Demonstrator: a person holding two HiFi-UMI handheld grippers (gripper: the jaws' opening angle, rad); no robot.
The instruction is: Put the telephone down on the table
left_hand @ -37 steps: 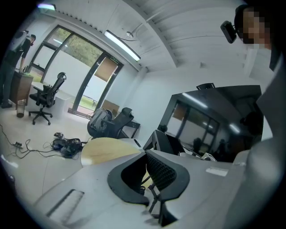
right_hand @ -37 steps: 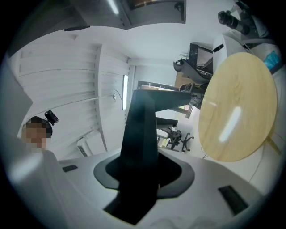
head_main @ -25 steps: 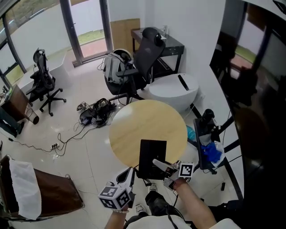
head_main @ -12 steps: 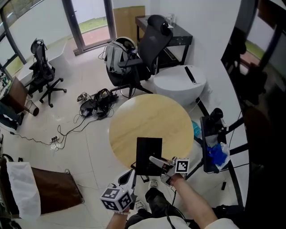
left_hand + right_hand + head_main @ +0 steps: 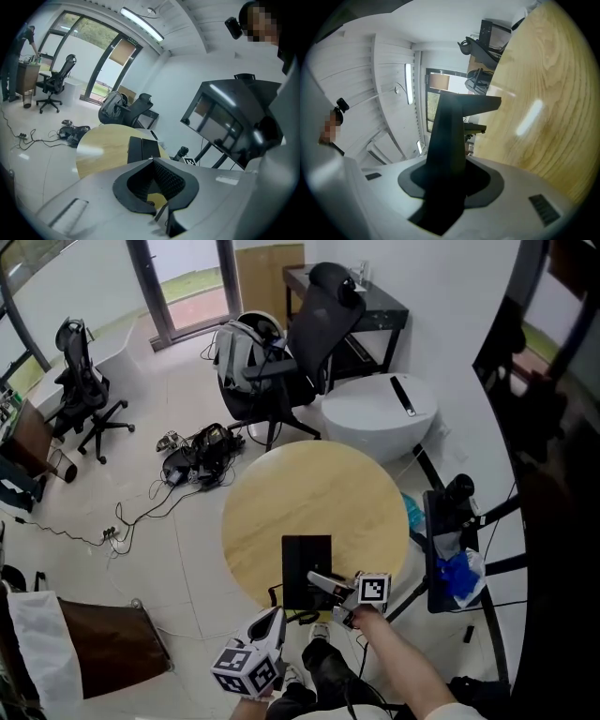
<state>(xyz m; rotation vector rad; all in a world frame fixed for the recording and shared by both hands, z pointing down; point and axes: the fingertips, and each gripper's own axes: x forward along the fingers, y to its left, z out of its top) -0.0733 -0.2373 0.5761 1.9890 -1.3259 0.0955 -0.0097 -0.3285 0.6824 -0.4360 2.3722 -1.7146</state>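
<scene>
The telephone (image 5: 306,568) is a flat black slab lying over the near edge of the round wooden table (image 5: 309,484). My right gripper (image 5: 321,582) is shut on its near end, coming in from the right. In the right gripper view the black telephone (image 5: 452,136) runs straight out between the jaws, with the table top (image 5: 543,112) beside it. My left gripper (image 5: 273,619) hangs below and in front of the table, its fingers together and empty. In the left gripper view the telephone (image 5: 143,149) shows on the table (image 5: 101,147) beyond the fingertips.
A white round stand (image 5: 380,413) with a black bar on it sits behind the table. Black office chairs (image 5: 300,343) and a backpack stand further back. Cables (image 5: 192,465) lie on the floor at left. A black stand with a blue thing (image 5: 448,554) is close at the right.
My right gripper has come down with the telephone, which now sits lower against the near edge of the table. The left gripper has sunk a little too.
</scene>
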